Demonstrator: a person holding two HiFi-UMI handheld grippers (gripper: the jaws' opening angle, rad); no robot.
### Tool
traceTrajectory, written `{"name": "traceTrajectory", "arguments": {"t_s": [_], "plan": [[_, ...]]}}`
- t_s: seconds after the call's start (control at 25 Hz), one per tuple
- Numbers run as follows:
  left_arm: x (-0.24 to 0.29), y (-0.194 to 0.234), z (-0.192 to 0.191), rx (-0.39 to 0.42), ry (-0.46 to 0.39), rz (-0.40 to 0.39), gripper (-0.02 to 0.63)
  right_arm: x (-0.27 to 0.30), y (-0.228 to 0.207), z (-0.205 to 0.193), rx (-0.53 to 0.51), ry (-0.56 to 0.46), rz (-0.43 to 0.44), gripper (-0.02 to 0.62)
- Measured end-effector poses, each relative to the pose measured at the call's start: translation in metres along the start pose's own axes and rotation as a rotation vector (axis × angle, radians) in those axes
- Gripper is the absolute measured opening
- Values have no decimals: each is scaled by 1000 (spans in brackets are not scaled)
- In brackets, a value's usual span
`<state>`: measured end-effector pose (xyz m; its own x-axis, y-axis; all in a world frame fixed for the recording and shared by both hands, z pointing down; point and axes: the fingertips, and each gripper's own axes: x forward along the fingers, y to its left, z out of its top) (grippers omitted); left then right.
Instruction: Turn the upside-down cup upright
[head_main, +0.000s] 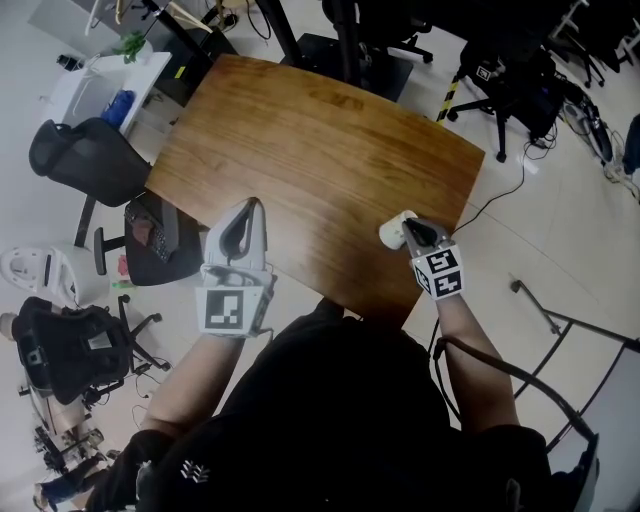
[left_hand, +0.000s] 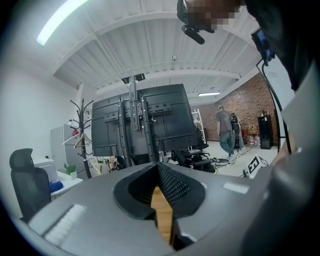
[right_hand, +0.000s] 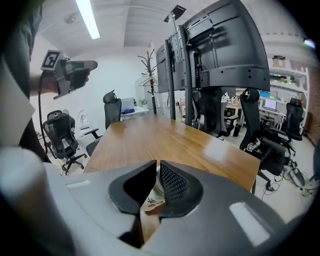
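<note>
A white paper cup (head_main: 393, 232) is at the near right corner of the wooden table (head_main: 320, 140), tipped on its side just above the wood. My right gripper (head_main: 408, 230) is shut on its rim. In the right gripper view a strip of the cup's printed wall (right_hand: 152, 200) shows pinched between the dark pads. My left gripper (head_main: 254, 206) hovers over the table's near left edge, its jaws together with nothing in them. In the left gripper view only wood shows through the slit behind its tips (left_hand: 157, 166).
Black office chairs (head_main: 88, 160) stand left of the table, with another chair (head_main: 70, 340) nearer me. A white desk (head_main: 100, 85) is at the far left, and more chairs (head_main: 510, 80) at the far right. A metal frame (head_main: 560, 330) is on the floor to my right.
</note>
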<state>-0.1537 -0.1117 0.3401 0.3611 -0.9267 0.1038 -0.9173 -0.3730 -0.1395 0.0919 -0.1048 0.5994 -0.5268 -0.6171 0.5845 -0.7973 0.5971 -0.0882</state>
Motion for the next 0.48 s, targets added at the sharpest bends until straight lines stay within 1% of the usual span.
{"name": "traceTrajectory", "arguments": {"t_s": [0.2, 0.36, 0.48], "plan": [[-1, 4, 0, -7, 2, 8, 0, 5, 11, 3, -45, 11, -5, 18], [-2, 5, -2, -8, 2, 14, 0, 11, 30, -1, -121, 45, 5, 14], [-3, 5, -3, -12, 5, 17, 0, 15, 34, -8, -132, 69, -29, 9]]}}
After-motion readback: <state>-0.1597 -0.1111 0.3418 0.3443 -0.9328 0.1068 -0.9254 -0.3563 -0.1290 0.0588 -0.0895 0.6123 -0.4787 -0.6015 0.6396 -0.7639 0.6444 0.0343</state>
